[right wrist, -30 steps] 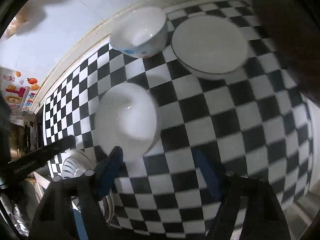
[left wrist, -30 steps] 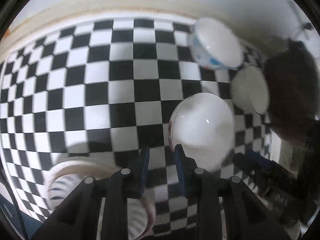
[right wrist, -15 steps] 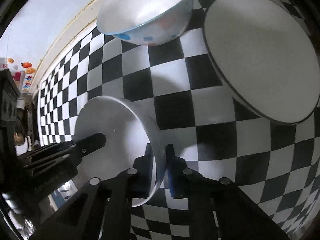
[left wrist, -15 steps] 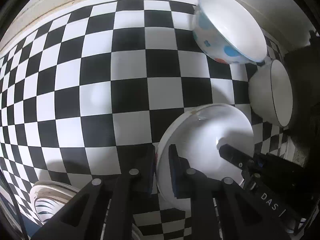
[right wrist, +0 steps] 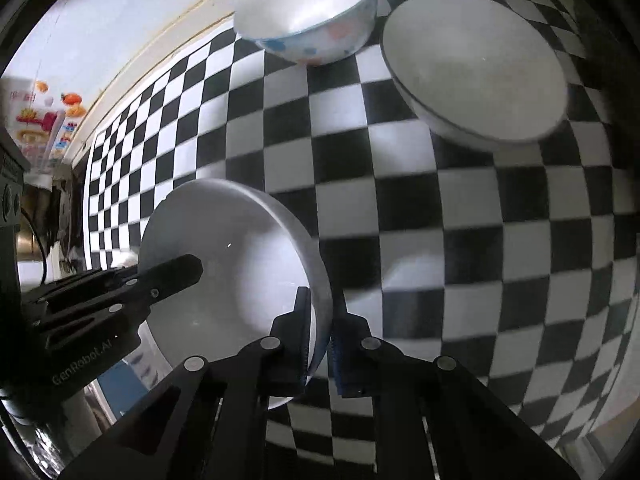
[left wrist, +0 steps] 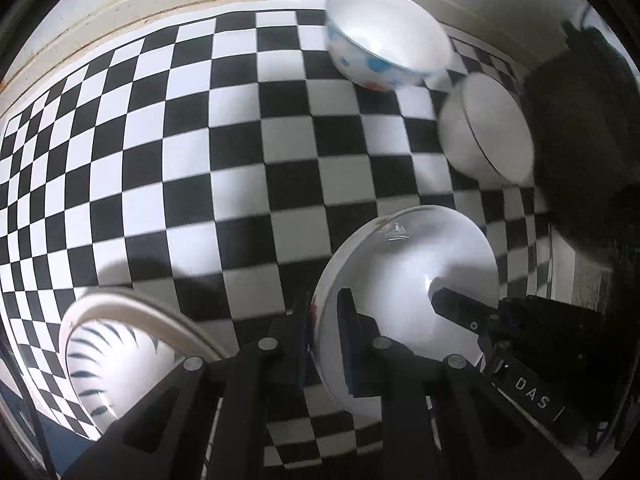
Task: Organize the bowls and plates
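Writing on right tongs: white letters "DAS" run along the black body of the right tongs (left wrist: 460, 312) in the left wrist view; the rest is cut off.
Writing on left tongs: grey "GenRobot.AI" is printed on the black housing of the left tongs (right wrist: 176, 274) in the right wrist view.
Wall sticker: a colourful fruit sticker sheet (right wrist: 44, 120) carries small print, too small to read.
Held thing: a plain glossy white bowl (left wrist: 404, 292) sits at the near middle of the black-and-white checkered desk (left wrist: 224, 168), tilted between both tongs.
Left tongs: clamped on the bowl's left rim, one pad inside, one outside.
Right tongs: clamped on the opposite rim.
Change: a second ago both tongs stood apart with the bowl free; each pair has just been closing, and the wall is now between the pads.
Neighbours: a white bowl with blue and orange spots (left wrist: 384, 40) and a white bowl with a thin dark rim line (left wrist: 488, 140) stand at the far side, just beside each other.
Near left: a white dish with dark leaf-like strokes (left wrist: 108, 356) lies beside the left tongs.
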Motion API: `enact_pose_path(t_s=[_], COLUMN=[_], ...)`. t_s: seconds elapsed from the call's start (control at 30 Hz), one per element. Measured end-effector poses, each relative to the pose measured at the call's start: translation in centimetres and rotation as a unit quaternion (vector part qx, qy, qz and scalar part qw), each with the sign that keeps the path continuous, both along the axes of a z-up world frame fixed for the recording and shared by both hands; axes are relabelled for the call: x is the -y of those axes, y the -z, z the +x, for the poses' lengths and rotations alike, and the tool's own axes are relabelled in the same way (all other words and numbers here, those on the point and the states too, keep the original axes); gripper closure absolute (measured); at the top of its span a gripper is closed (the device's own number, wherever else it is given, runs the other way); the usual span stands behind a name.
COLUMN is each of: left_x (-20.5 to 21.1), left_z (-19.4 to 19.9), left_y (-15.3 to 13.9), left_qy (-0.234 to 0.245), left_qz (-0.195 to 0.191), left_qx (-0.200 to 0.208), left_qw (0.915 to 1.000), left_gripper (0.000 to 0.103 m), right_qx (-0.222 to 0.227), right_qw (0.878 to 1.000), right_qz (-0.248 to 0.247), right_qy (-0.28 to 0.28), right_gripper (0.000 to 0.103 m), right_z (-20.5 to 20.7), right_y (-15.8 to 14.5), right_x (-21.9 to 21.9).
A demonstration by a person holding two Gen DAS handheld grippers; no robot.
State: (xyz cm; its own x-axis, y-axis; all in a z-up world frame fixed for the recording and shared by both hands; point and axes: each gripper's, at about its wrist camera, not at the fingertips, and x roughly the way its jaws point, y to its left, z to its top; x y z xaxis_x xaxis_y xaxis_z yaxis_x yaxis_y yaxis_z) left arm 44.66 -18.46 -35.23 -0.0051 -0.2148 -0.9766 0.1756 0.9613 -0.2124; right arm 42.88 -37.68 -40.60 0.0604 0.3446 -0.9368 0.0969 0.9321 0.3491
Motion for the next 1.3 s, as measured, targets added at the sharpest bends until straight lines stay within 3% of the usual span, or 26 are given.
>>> enact_pose_path(t_s=[0.43,1.0,1.13,1.2,1.3], left_x=[0.7,3.0,2.3,1.5,0.6], left_z=[-4.1,-5.2,-5.8,-6.0,-5.7], left_y=[3.5,6.2,4.5,2.8,-0.6], left_qy=[0.013,0.009,-0.011,-0.029,-0.061], left_qz=[0.008,0.021,0.013,0.007,0.001], left_qx=[-0.031,-0.06,-0.058,-0.051,-0.018], left_qw=[0.9994,0.9979,0.9982,0.9982,0.998], left_gripper=[0.091,0.091,0.091,0.09,0.09], right_qx=[-0.024,-0.044,-0.065,-0.052,-0.017], right_qw=[1.0,0.999,0.998,0.999,1.0], right_qz=[-0.007,-0.011,-0.005,0.008,-0.003], right_qy=[-0.005,-0.013,-0.011,0.002,0.007], right_gripper=[0.092,0.091,0.09,0.083,0.083], right_z=[-5.1,-5.6,-5.7,-5.9,-5.6], right_y=[2.1,4.3,3.9,2.2,-0.8], right_x=[0.3,-1.0,0.3,1.7,3.2])
